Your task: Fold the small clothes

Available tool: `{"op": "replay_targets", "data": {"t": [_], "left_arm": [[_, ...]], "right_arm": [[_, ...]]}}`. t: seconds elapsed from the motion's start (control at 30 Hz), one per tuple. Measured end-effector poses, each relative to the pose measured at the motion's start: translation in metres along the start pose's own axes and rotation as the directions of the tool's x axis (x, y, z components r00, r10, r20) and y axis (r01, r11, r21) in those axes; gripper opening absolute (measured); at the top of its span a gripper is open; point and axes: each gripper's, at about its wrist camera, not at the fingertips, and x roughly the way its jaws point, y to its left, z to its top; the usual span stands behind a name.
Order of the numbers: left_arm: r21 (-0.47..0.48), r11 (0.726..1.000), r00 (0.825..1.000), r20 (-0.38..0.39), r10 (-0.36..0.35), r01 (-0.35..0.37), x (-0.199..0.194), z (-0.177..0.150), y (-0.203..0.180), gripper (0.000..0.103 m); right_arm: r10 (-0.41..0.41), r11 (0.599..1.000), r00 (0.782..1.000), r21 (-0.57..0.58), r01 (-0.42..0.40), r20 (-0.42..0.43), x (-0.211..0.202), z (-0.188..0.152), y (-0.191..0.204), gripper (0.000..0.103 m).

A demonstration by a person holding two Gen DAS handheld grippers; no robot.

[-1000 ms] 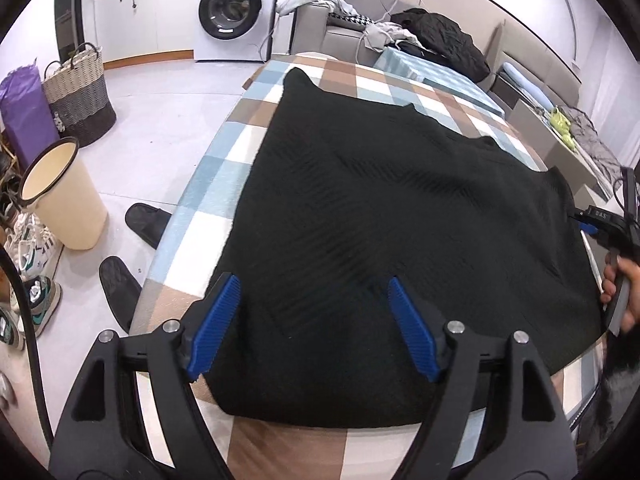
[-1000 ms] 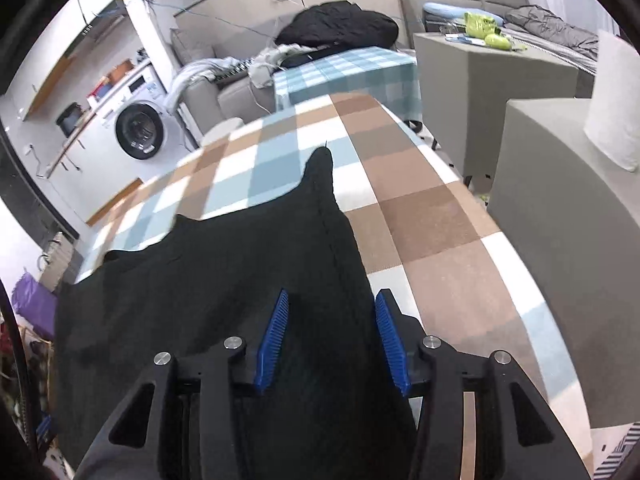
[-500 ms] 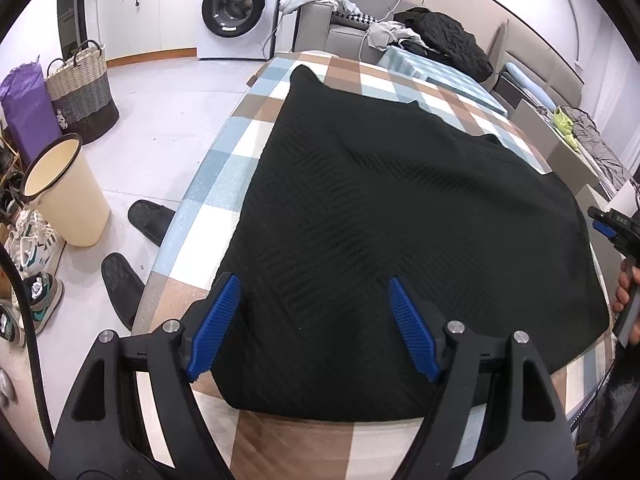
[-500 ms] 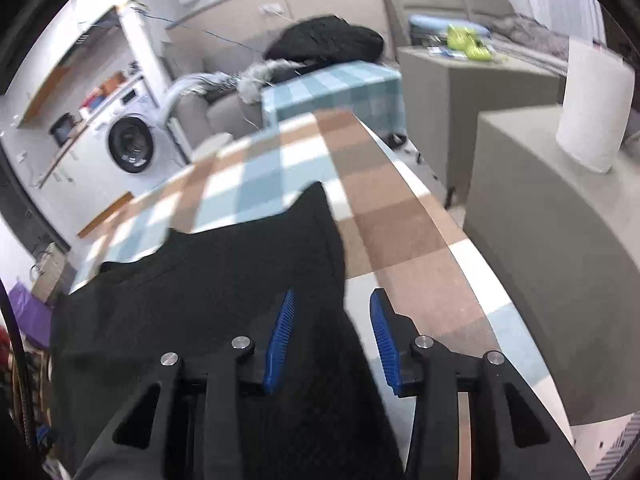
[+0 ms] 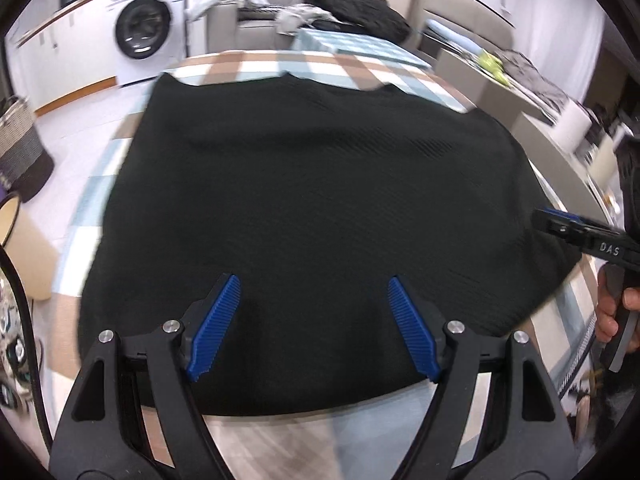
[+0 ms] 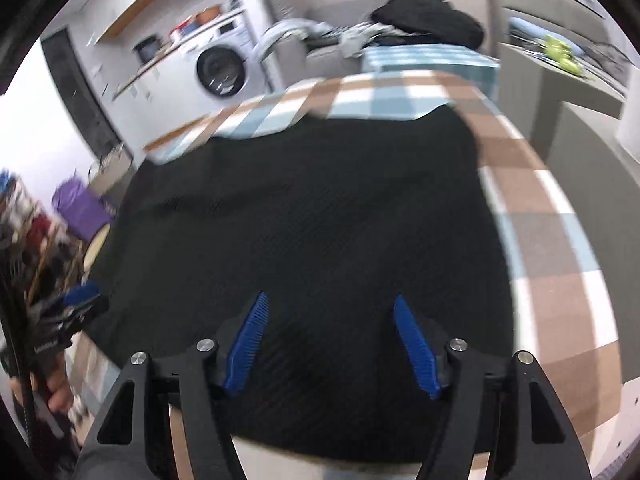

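A black knit garment (image 5: 320,200) lies spread flat on a table with a brown, blue and white checked cloth (image 5: 256,66). My left gripper (image 5: 313,280) hovers open over the garment's near edge, with nothing between its blue pads. My right gripper (image 6: 331,298) hangs over the same garment (image 6: 320,208) near its front edge. Its jaws are opening and the pads press on nothing. Each gripper shows in the other's view, held by a hand: the right gripper (image 5: 554,220) at the garment's right edge, the left gripper (image 6: 78,298) at its left edge.
A washing machine (image 5: 144,32) stands beyond the table, beside a sofa piled with dark clothes (image 5: 352,6). A wicker basket (image 5: 20,156) and a beige bin (image 5: 16,240) stand on the floor to the left. Grey cabinets with a paper roll (image 5: 574,128) stand to the right.
Both grippers have swung in from the garment's sides toward the middle of its near edge. The right gripper's jaws, narrow a second ago, stand much wider. The garment lies as before.
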Motion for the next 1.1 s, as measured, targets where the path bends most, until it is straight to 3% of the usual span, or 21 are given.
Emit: {"op": "replay_targets", "data": {"t": [0.2, 0.3, 0.43, 0.6, 0.8, 0.97, 1.1], "left_arm": [[0.061, 0.998, 0.999, -0.016, 0.031, -0.03, 0.004, -0.017, -0.014, 0.075], [0.03, 0.999, 0.999, -0.017, 0.029, -0.029, -0.005, -0.024, -0.007, 0.075], [-0.086, 0.996, 1.0, -0.008, 0.013, -0.013, -0.03, -0.038, 0.018, 0.075], [-0.304, 0.953, 1.0, 0.005, -0.007, 0.008, -0.062, -0.064, 0.061, 0.075], [-0.508, 0.846, 0.986, 0.046, -0.159, 0.16, -0.068, -0.089, 0.094, 0.074], [-0.53, 0.836, 0.989, 0.098, -0.108, 0.144, -0.057, -0.076, 0.098, 0.075], [-0.532, 0.843, 0.993, 0.119, -0.021, 0.081, -0.043, -0.059, 0.092, 0.075]], "right_arm": [[-0.032, 0.995, 0.999, -0.098, 0.03, -0.013, 0.013, -0.021, 0.029, 0.067], [-0.046, 0.994, 0.999, -0.098, 0.044, -0.022, 0.011, -0.03, 0.024, 0.067], [-0.046, 0.998, 0.999, -0.033, 0.046, 0.006, -0.005, -0.036, 0.016, 0.067], [0.016, 1.0, 0.998, -0.007, -0.016, 0.058, -0.021, -0.031, 0.023, 0.069], [0.098, 0.994, 0.994, -0.044, -0.096, 0.055, -0.011, -0.024, 0.049, 0.069], [0.129, 0.99, 0.99, -0.073, -0.125, 0.052, -0.013, -0.026, 0.057, 0.069], [0.124, 0.99, 0.991, -0.071, -0.12, 0.058, -0.01, -0.025, 0.057, 0.069]]}}
